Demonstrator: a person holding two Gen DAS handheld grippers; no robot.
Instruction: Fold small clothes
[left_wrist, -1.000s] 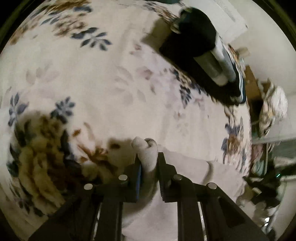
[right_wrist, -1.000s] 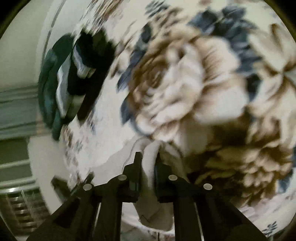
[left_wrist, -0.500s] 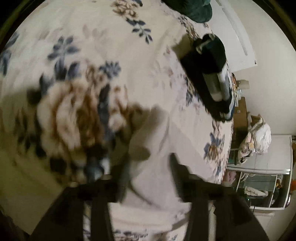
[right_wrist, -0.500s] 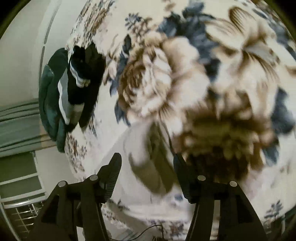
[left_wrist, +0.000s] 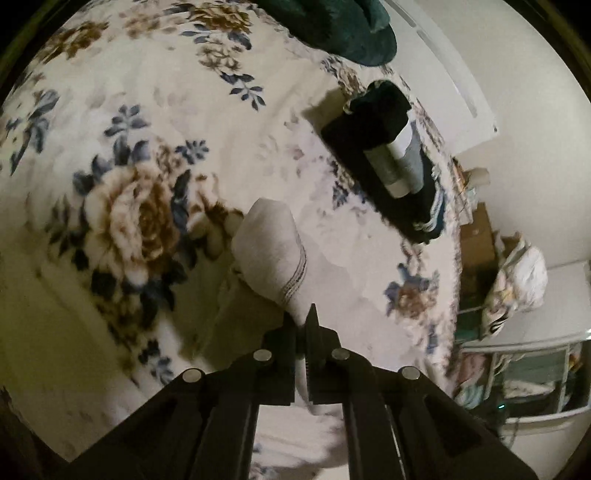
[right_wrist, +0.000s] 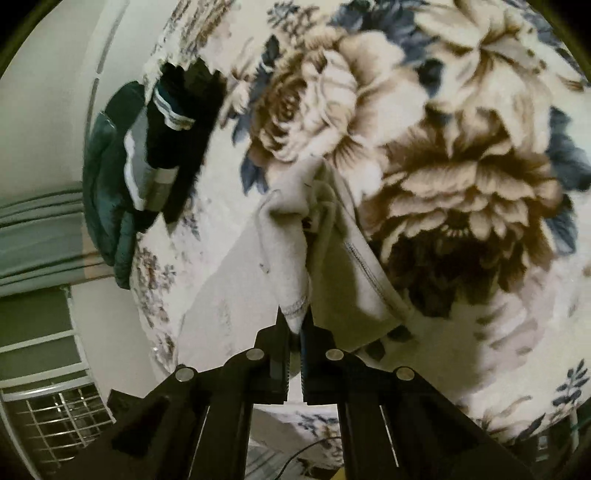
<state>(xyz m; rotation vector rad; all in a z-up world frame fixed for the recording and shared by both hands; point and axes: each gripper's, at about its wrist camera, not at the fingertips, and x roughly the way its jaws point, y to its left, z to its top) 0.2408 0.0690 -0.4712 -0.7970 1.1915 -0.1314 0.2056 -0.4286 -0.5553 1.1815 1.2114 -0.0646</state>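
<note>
A small light grey garment (left_wrist: 269, 254) lies on the floral blanket (left_wrist: 155, 122). My left gripper (left_wrist: 303, 325) is shut on a stitched hem edge of it, and the cloth rises ahead of the fingers. In the right wrist view the same garment (right_wrist: 284, 240) bunches up in front of my right gripper (right_wrist: 295, 325), which is shut on another stitched edge. The rest of the garment spreads on the blanket (right_wrist: 461, 166) below and to the left of the fingers.
A pile of folded dark clothes with grey and white bands (left_wrist: 391, 158) sits on the blanket further away, also in the right view (right_wrist: 173, 125). A dark green cloth (left_wrist: 332, 26) lies behind it. The bed edge, a wall and room clutter (left_wrist: 517, 280) lie to the right.
Both grippers held cloth a second ago, opened half a second ago over the laid-down garment, and are now shut on new edges of it, lifting the cloth.
</note>
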